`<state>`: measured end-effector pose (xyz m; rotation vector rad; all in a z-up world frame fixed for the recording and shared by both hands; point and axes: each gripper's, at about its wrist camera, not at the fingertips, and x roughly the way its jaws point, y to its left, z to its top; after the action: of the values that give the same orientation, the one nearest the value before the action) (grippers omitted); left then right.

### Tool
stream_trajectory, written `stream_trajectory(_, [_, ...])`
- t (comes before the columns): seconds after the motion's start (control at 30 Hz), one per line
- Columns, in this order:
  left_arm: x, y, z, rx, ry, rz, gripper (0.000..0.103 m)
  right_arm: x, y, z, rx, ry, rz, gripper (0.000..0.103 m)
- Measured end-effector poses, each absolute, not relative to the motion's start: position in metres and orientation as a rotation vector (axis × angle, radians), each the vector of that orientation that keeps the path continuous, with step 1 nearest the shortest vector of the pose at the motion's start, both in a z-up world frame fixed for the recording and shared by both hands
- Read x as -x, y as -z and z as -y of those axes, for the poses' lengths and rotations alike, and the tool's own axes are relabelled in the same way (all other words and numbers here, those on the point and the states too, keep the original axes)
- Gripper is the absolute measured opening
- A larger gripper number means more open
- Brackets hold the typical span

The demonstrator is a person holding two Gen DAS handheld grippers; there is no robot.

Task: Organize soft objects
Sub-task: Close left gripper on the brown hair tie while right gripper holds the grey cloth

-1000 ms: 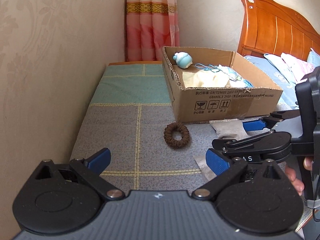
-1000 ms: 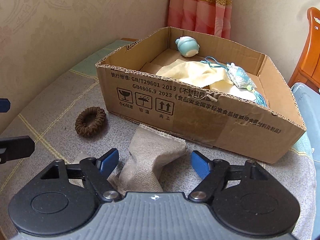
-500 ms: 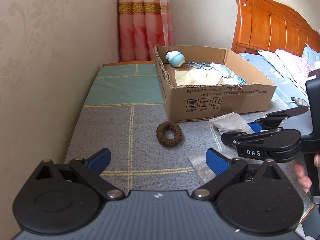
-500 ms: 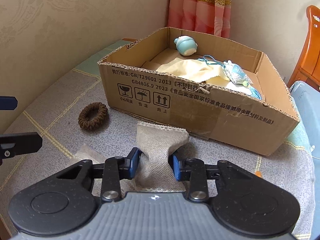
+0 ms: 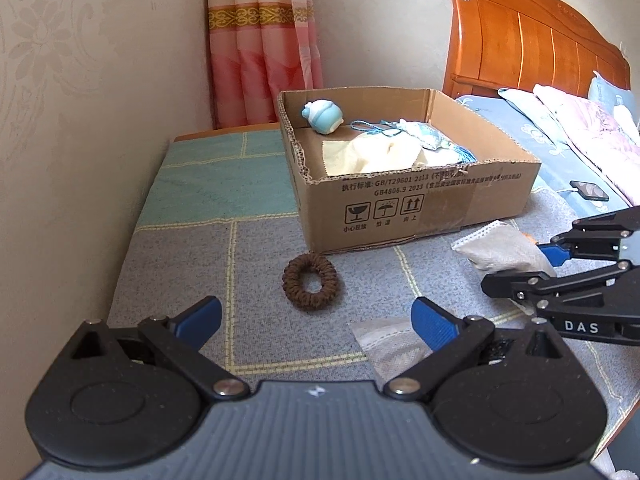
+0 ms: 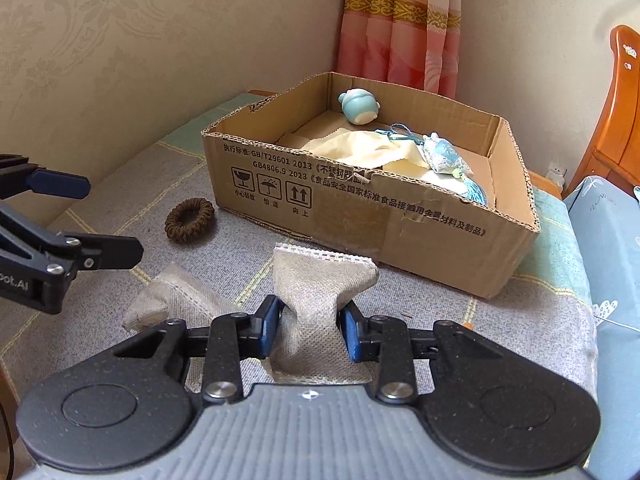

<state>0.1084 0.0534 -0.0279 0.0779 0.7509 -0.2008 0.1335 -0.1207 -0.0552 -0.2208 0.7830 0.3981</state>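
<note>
Left gripper (image 5: 316,322) is hanging with jaws apart over the scrunchie (image 5: 311,282); right gripper (image 6: 308,330) is clamping a pouch (image 6: 320,292) before the box (image 6: 400,236)

Pouch is pinching at its waist, so its sagging ends may be catching the box wall; a second ago these jaws were apart, the pouch lying flat; another pouch (image 6: 176,296) is lying beside it

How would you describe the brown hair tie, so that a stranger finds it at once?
Find the open cardboard box on the grey checked cloth. Just before its printed front wall, near the left corner, lies the hair tie. It is the only dark brown ring; the nearby grey pouches are flat.
</note>
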Motion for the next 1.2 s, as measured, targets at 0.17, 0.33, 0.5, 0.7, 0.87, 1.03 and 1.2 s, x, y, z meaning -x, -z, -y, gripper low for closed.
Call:
stream_trajectory(0.17, [-0.124, 0.034, -0.048, -0.086, 0.211, -0.725, 0.095, -0.122, 0.052, 0.130, 0.243, -0.402, -0.780, 0.038])
stream_trajectory(0.33, [-0.145, 0.051, -0.050, -0.059, 0.191, -0.737, 0.072, -0.113, 0.052, 0.137, 0.250, -0.395, -0.773, 0.038])
stream_trajectory(0.5, [-0.156, 0.062, -0.050, -0.046, 0.189, -0.758, 0.061, -0.112, 0.052, 0.143, 0.244, -0.384, -0.775, 0.038])
stream_trajectory(0.7, [-0.160, 0.070, -0.048, -0.058, 0.171, -0.788, 0.058, -0.115, 0.052, 0.146, 0.240, -0.378, -0.777, 0.038])
stream_trajectory(0.87, [-0.159, 0.072, -0.048, -0.055, 0.165, -0.778, 0.051, -0.116, 0.054, 0.144, 0.242, -0.383, -0.781, 0.038])
stream_trajectory(1.03, [-0.159, 0.071, -0.047, -0.058, 0.172, -0.775, 0.038, -0.115, 0.055, 0.142, 0.248, -0.389, -0.782, 0.038])
stream_trajectory(1.2, [-0.159, 0.070, -0.049, -0.053, 0.174, -0.776, 0.035, -0.115, 0.054, 0.142, 0.250, -0.390, -0.779, 0.038])
